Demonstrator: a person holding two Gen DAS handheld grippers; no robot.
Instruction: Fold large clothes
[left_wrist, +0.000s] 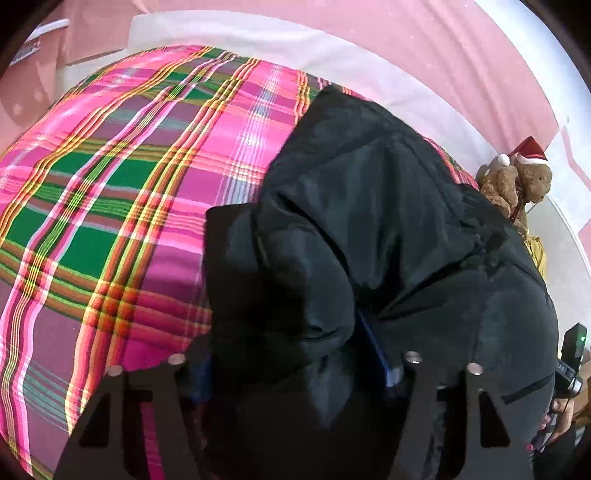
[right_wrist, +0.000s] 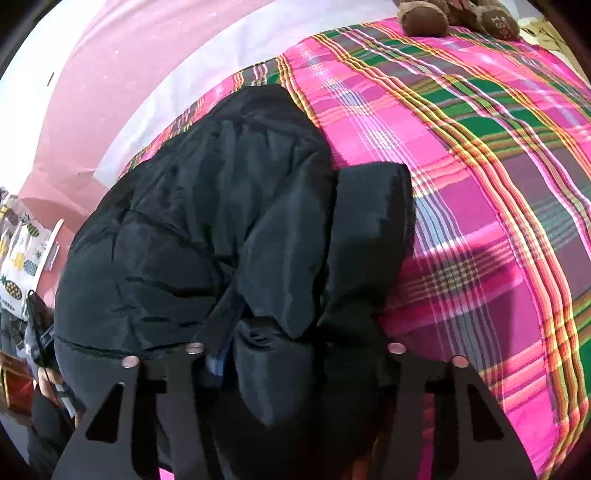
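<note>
A black puffer jacket (left_wrist: 388, 229) lies bunched on a bed with a pink and green plaid cover (left_wrist: 110, 177). In the left wrist view my left gripper (left_wrist: 295, 365) stands wide apart with a thick fold of the jacket between its fingers. In the right wrist view the same jacket (right_wrist: 192, 229) fills the left and middle, and my right gripper (right_wrist: 295, 354) is also spread wide with a bulge of jacket fabric between its fingers. I cannot tell whether either gripper pinches the fabric. The plaid cover (right_wrist: 480, 184) runs to the right.
A brown teddy bear with a Santa hat (left_wrist: 521, 177) sits at the bed's far right edge; it also shows at the top of the right wrist view (right_wrist: 458, 14). A pink wall (left_wrist: 443, 48) and a white headboard strip lie behind. A pineapple-print cloth (right_wrist: 22, 251) hangs at left.
</note>
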